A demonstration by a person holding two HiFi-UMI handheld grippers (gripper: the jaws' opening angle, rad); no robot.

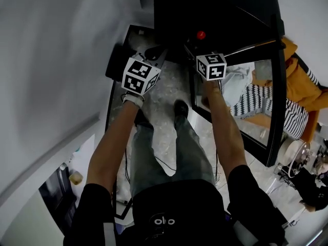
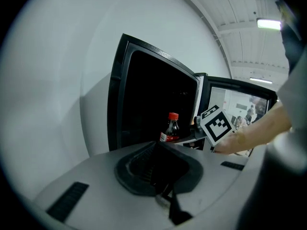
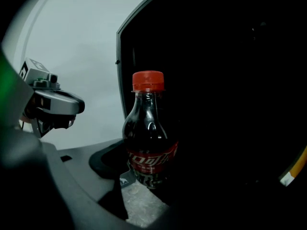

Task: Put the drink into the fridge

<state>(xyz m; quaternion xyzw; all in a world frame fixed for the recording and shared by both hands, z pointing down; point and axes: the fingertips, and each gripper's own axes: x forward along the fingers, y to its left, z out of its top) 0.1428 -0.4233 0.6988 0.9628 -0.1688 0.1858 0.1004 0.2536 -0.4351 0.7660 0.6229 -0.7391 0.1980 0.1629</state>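
Note:
A small cola bottle (image 3: 148, 138) with a red cap stands upright between the jaws of my right gripper (image 3: 144, 181), which is shut on it. The bottle is held at the mouth of the black fridge (image 3: 230, 80), whose inside is dark. From the left gripper view the bottle (image 2: 171, 128) shows in front of the fridge (image 2: 153, 95) opening. In the head view only its cap (image 1: 201, 35) shows, ahead of the right gripper (image 1: 197, 41). My left gripper (image 2: 156, 164) is shut on nothing, left of the bottle and short of the fridge (image 1: 215, 4).
The fridge's glass door (image 1: 256, 101) stands swung open to the right. A white wall (image 1: 51, 60) runs along the left. A person in a yellow top (image 1: 302, 81) is beyond the door. Cables lie on the stone floor (image 1: 164, 122) by my feet.

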